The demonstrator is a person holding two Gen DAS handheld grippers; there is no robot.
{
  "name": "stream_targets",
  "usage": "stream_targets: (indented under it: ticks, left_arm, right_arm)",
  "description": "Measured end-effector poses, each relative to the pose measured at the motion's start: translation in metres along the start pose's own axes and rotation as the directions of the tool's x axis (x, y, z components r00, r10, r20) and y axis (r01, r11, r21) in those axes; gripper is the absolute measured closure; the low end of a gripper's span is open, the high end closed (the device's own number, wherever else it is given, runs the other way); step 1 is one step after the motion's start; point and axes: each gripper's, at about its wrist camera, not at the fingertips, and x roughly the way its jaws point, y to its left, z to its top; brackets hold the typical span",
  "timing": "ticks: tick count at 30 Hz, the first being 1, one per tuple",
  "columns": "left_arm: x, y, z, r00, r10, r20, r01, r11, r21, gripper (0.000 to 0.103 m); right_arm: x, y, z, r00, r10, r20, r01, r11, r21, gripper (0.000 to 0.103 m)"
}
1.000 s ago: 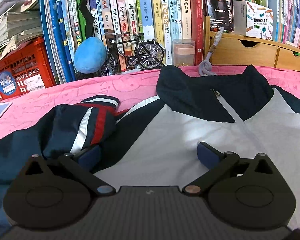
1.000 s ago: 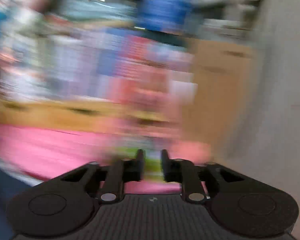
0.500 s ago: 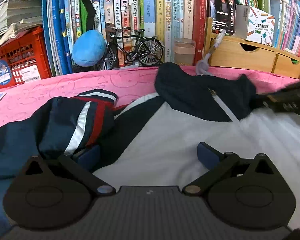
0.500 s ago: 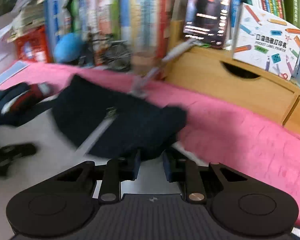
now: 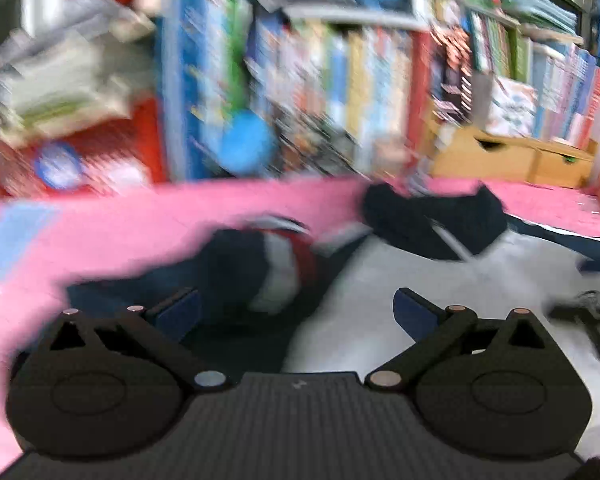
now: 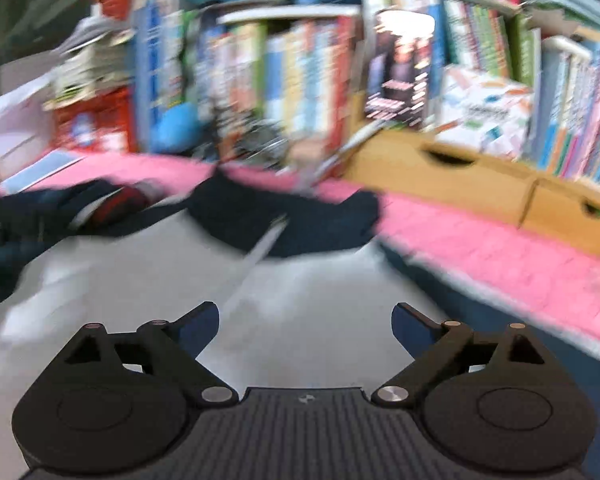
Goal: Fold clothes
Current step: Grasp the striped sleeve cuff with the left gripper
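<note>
Your white-and-navy zip-front jacket (image 6: 148, 280) lies spread flat on the pink patterned table cover (image 6: 480, 236), its dark navy collar (image 6: 284, 216) toward the blurred row of upright books (image 6: 300, 80) and the pale zip line running down the white chest. The sleeve with red and white stripes (image 5: 284, 268) is bunched up on the jacket's left side, just beside the white panel.

Your left gripper (image 5: 296, 312) has its blue-padded fingers (image 5: 178, 312) spread wide over that bunched sleeve and the edge of the white panel, with nothing pinched between them. Your right gripper (image 6: 305, 326) has just been opening and now stands wide over the white chest (no fabric caught between its jaws); in the left wrist view it shows as a dark blurred shape (image 5: 592, 320) at the right edge.

A light wooden drawer box (image 6: 460, 176) sits at the back right on the pink cover, and a red plastic crate (image 5: 100, 148) at the back left. Both views are smeared with motion blur.
</note>
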Motion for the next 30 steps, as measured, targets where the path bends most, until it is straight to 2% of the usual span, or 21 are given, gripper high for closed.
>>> stream_targets:
  ticks: [2, 4, 6, 10, 12, 13, 14, 17, 22, 24, 26, 28, 30]
  left_arm:
    - [-0.005, 0.019, 0.002, 0.998, 0.050, 0.027, -0.051, 0.998, 0.032, 0.000]
    - [0.005, 0.034, 0.008, 0.999, 0.048, -0.007, -0.047, 0.998, 0.043, 0.000]
    - [0.026, 0.033, 0.013, 0.996, 0.045, -0.082, -0.041, 0.998, 0.051, 0.000]
    - [0.079, 0.021, 0.012, 0.974, 0.010, -0.225, 0.013, 0.995, 0.100, 0.000]
    - [0.097, 0.016, 0.007, 0.969, 0.023, -0.247, 0.008, 0.992, 0.127, 0.001]
    - [0.098, 0.017, 0.007, 0.974, 0.019, -0.226, 0.007, 0.993, 0.114, 0.017]
    - [0.095, 0.020, 0.009, 0.977, 0.006, -0.212, 0.012, 0.996, 0.084, 0.042]
    - [0.082, 0.043, 0.029, 0.984, -0.006, -0.176, 0.003, 1.000, -0.013, 0.075]
    - [0.032, 0.105, 0.085, 0.996, 0.087, -0.010, -0.087, 0.992, -0.093, 0.078]
    - [0.004, 0.134, 0.103, 0.988, 0.128, 0.082, -0.116, 0.983, -0.140, 0.078]
    - [-0.015, 0.159, 0.114, 0.974, 0.182, 0.134, -0.155, 0.969, -0.194, 0.078]
    - [-0.021, 0.179, 0.115, 0.960, 0.249, 0.125, -0.216, 0.948, -0.232, 0.078]
    - [-0.011, 0.192, 0.107, 0.947, 0.315, 0.062, -0.294, 0.928, -0.227, 0.078]
  right_arm:
    - [-0.006, 0.012, -0.010, 0.999, 0.033, -0.009, -0.033, 0.999, 0.002, 0.004]
    - [-0.010, 0.022, -0.023, 0.999, 0.046, -0.017, -0.046, 0.999, -0.010, 0.000]
    - [-0.007, 0.026, -0.028, 0.998, 0.035, -0.052, -0.036, 0.999, -0.004, 0.000]
    - [-0.005, 0.027, -0.028, 0.998, 0.015, -0.060, -0.014, 1.000, 0.016, 0.000]
    - [-0.005, 0.026, -0.029, 0.998, 0.019, -0.063, -0.018, 1.000, 0.021, 0.000]
    - [-0.003, 0.025, -0.030, 0.998, 0.021, -0.065, -0.020, 0.999, 0.025, 0.000]
    - [-0.002, 0.025, -0.030, 0.998, 0.021, -0.066, -0.019, 0.999, 0.026, 0.000]
    - [-0.002, 0.025, -0.030, 0.998, 0.019, -0.068, -0.017, 1.000, 0.026, 0.000]
    - [-0.002, 0.025, -0.030, 0.997, 0.019, -0.071, -0.017, 0.999, 0.029, 0.000]
    - [-0.003, 0.024, -0.030, 0.997, 0.019, -0.071, -0.017, 0.999, 0.029, 0.000]
    - [-0.003, 0.024, -0.030, 0.997, 0.019, -0.072, -0.017, 0.999, 0.029, 0.000]
    - [-0.003, 0.024, -0.030, 0.997, 0.019, -0.072, -0.017, 0.999, 0.028, 0.000]
    - [-0.003, 0.024, -0.030, 0.997, 0.019, -0.072, -0.017, 0.999, 0.028, 0.000]
